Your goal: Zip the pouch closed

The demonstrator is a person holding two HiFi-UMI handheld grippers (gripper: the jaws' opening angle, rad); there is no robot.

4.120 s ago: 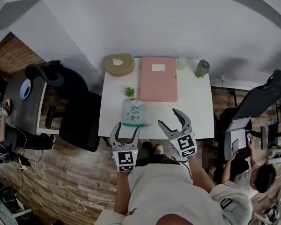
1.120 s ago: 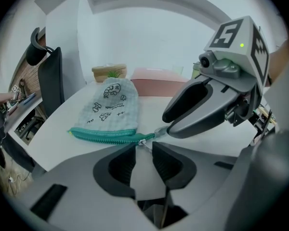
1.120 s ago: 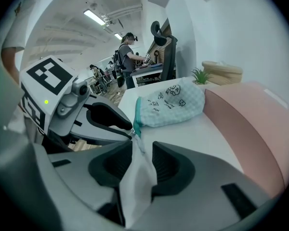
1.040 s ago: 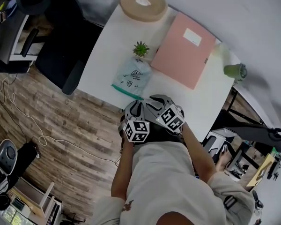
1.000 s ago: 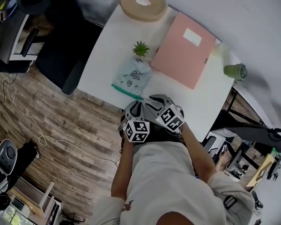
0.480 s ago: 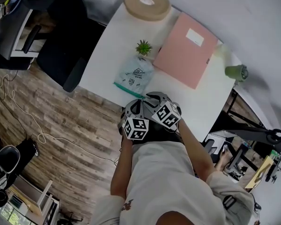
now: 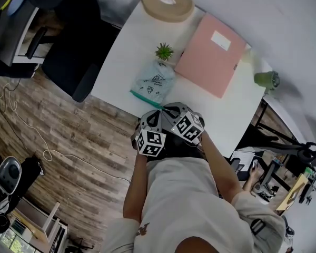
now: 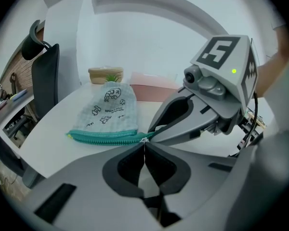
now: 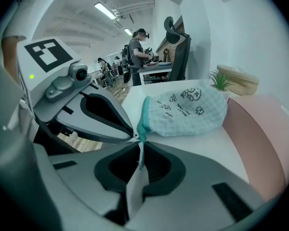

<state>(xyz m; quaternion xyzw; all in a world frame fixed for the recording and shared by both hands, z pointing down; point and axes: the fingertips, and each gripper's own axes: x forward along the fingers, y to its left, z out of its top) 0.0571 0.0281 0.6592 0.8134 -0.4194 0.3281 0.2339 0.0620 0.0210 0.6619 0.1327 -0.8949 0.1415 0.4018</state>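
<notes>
A pale checked pouch (image 7: 154, 81) with a teal zipper (image 8: 106, 137) lies flat near the front edge of the white table (image 7: 121, 51). Both grippers meet at the zipper's right-hand end. My left gripper (image 8: 144, 147) is closing: its jaws have come together on that zipper end, with a thin sliver of it between the pads. My right gripper (image 9: 139, 150) is also closing, its jaws pressed on a white tab (image 9: 135, 177) that hangs at the same end. In the head view the left gripper (image 7: 156, 112) and the right gripper (image 7: 168, 109) sit side by side at the pouch's near corner.
Behind the pouch stand a small potted plant (image 7: 164, 51), a pink folder (image 7: 209, 54), a round tan box (image 7: 167, 2) and a green cup (image 7: 266, 80). A black office chair (image 7: 68, 62) is to the table's left. People stand at desks far off (image 9: 136, 52).
Both grippers have edged forward to the pouch's near corner and now touch it. The pouch has not moved on the table.
</notes>
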